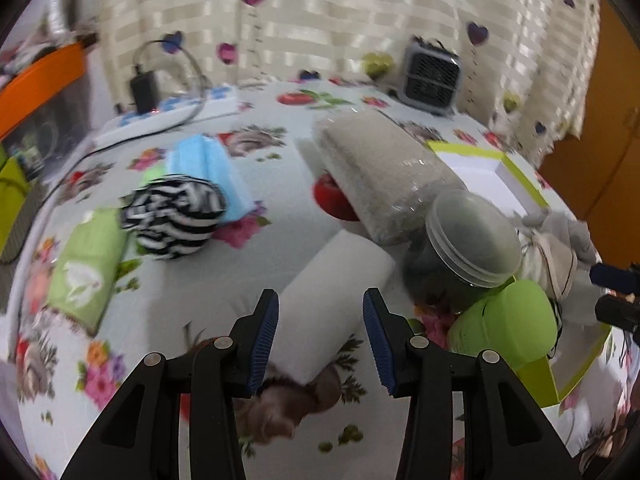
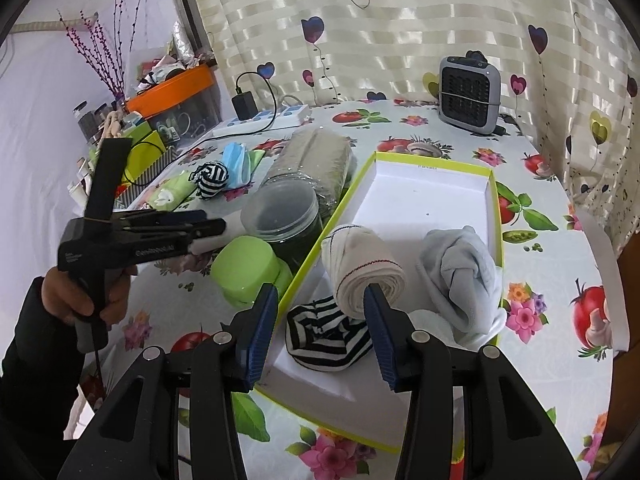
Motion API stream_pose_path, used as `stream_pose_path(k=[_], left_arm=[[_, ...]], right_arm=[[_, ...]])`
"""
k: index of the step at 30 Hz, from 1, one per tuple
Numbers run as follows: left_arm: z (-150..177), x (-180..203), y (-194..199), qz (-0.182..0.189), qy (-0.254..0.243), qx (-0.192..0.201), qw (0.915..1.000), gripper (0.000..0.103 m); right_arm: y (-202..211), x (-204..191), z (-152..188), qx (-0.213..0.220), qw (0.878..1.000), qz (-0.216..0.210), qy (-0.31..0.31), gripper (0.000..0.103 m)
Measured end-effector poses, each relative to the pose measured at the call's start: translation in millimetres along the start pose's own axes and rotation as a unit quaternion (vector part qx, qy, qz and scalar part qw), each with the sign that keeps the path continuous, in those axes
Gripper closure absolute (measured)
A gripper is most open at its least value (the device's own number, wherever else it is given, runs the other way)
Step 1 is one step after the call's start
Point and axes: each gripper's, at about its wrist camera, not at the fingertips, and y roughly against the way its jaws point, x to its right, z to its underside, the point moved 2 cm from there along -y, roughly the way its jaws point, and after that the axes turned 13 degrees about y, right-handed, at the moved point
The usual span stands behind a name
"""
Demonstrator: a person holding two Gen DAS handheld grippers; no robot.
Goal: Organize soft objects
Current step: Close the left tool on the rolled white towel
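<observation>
My left gripper (image 1: pixel 320 328) is open low over the flowered tablecloth, and a white roll (image 1: pixel 336 280) lies between its fingers with no clear press from the pads. To its left sit a black-and-white striped sock ball (image 1: pixel 176 216), blue face masks (image 1: pixel 208 168) and a green tissue pack (image 1: pixel 86 268). My right gripper (image 2: pixel 320 328) stands open over the white box with the lime rim (image 2: pixel 432 164). In the box a second striped sock ball (image 2: pixel 324 344) lies beneath the fingers, beside a cream rolled sock (image 2: pixel 360 268) and a grey sock bundle (image 2: pixel 464 276).
A wrapped beige towel (image 1: pixel 380 172), a clear-lidded jar (image 1: pixel 472 240) and a green tub (image 1: pixel 508 324) crowd the box's left side. A grey fan heater (image 2: pixel 468 100) and a power strip with charger (image 2: pixel 260 116) stand at the back. A hand (image 2: pixel 80 300) holds the left gripper (image 2: pixel 208 224).
</observation>
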Motion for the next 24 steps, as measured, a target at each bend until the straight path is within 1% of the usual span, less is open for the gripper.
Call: stream_pose_path(k=[2, 3, 4, 9, 12, 14, 21, 24], left_arm=[[1, 3, -12, -0.004, -0.011, -0.015, 0.9998, 0.058], [2, 5, -16, -0.008, -0.018, -0.016, 0.9997, 0.058], [2, 6, -17, -0.012, -0.024, -0.009, 0.9996, 0.057], [4, 9, -20, -0.034, -0.031, -0.001, 0.9989, 0.057], [3, 9, -20, -0.043, -0.024, 0.003, 0.9988, 0.057], [1, 9, -20, -0.057, -0.020, 0.009, 0.9982, 0.057], [3, 13, -23, -0.074, -0.034, 0.010, 0.9966, 0.057], [8, 17, -24, -0.084, -0.048, 0.018, 0.9952, 0.060]], right_arm=[[-2, 0, 0, -0.001, 1.000, 0.000, -0.001, 0.057], [-2, 1, 0, -0.002, 1.000, 0.000, -0.001, 0.057], [-3, 1, 0, -0.002, 1.000, 0.000, -0.002, 0.057], [-6, 1, -1, -0.006, 1.000, 0.001, -0.005, 0.057], [-6, 1, -1, -0.008, 1.000, 0.003, -0.007, 0.057], [-6, 1, 0, -0.009, 1.000, 0.004, -0.008, 0.057], [0, 1, 0, -0.005, 1.000, 0.006, -0.009, 0.057], [1, -1, 0, -0.003, 1.000, 0.006, -0.008, 0.057]])
